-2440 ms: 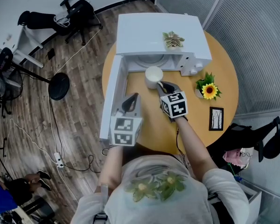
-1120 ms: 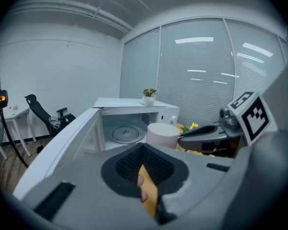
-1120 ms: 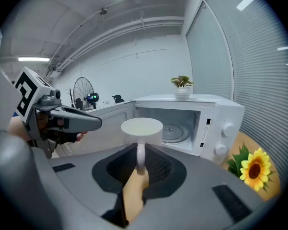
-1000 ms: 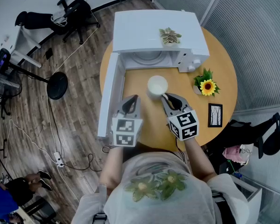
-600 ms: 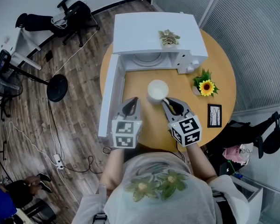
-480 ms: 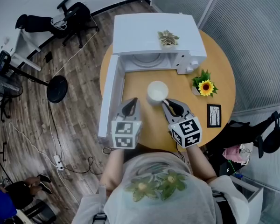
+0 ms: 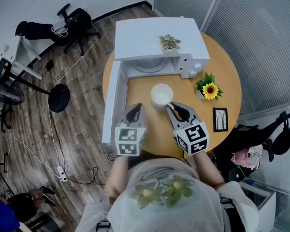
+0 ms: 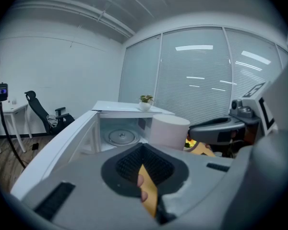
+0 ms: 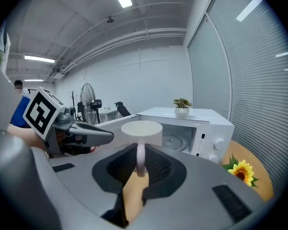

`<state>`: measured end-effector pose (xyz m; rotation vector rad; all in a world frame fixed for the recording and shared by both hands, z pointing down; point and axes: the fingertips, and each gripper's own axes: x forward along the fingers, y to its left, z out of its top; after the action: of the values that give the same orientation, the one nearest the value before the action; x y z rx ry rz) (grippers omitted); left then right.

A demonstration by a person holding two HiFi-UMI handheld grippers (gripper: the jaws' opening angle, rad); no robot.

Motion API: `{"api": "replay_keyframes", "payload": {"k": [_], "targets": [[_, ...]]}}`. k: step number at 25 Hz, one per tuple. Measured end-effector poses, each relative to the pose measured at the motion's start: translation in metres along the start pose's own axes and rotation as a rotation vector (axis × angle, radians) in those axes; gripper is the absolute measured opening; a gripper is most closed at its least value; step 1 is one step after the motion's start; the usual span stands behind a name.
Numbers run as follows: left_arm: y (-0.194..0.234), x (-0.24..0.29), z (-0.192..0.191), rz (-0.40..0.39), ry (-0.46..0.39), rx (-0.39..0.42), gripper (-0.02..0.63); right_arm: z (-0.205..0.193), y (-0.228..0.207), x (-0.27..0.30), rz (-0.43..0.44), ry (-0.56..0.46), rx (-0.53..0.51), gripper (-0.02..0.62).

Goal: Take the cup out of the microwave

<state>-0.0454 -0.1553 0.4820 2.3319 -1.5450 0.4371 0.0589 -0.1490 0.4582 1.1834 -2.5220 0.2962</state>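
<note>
- Spread under everything, the round yellow wooden counter (image 7: 229, 88), with bare wood free towards its near edge.
- At the far side of it, the white box-shaped microwave (image 7: 150, 35), door open to the left and only the glass turntable inside. Judged emptied, so the removal itself looks done.
- Hovering beside the open door, the left gripper (image 7: 135, 110) with its fingers (image 8: 129, 164) drawn narrow, tips together and nothing between them. No part in the carry.
- Bearing the load, the right gripper (image 7: 171, 106), fingers closed narrow on the thin handle of the white cylindrical ceramic cup (image 7: 161, 94).
- In front of the cavity and outside it, the cup upright with its rim level, over the bare middle of the counter. Judged lifted off the wood, though its base is hidden.
- Step in hand: carrying the cup away from the oven.
- Next, by judgement: lowering it straight onto bare wood, apart from the small potted sunflower (image 7: 209, 91), base flat before easing the fingers off. With only a thin handle pinched, any tilt could swing the cup.
</note>
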Motion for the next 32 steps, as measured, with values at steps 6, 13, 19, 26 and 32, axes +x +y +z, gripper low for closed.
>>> {"api": "replay_keyframes", "payload": {"k": [6, 13, 19, 26, 32], "targets": [[-0.003, -0.003, 0.004, -0.009, -0.008, 0.009, 0.004, 0.010, 0.004, -0.003, -0.002, -0.020, -0.011, 0.061], [-0.005, -0.006, 0.010, -0.022, -0.017, 0.015, 0.005, 0.016, 0.008, -0.001, 0.003, -0.035, -0.009, 0.061], [-0.007, -0.006, 0.014, -0.033, -0.022, 0.023, 0.005, 0.020, 0.009, -0.002, 0.002, -0.040, -0.011, 0.061], [-0.010, -0.006, 0.018, -0.048, -0.030, 0.028, 0.005, 0.021, 0.009, -0.005, -0.010, -0.044, -0.012, 0.061], [-0.011, -0.004, 0.017, -0.056, -0.024, 0.033, 0.005, 0.021, 0.007, -0.005, -0.013, -0.040, -0.005, 0.061]]}}
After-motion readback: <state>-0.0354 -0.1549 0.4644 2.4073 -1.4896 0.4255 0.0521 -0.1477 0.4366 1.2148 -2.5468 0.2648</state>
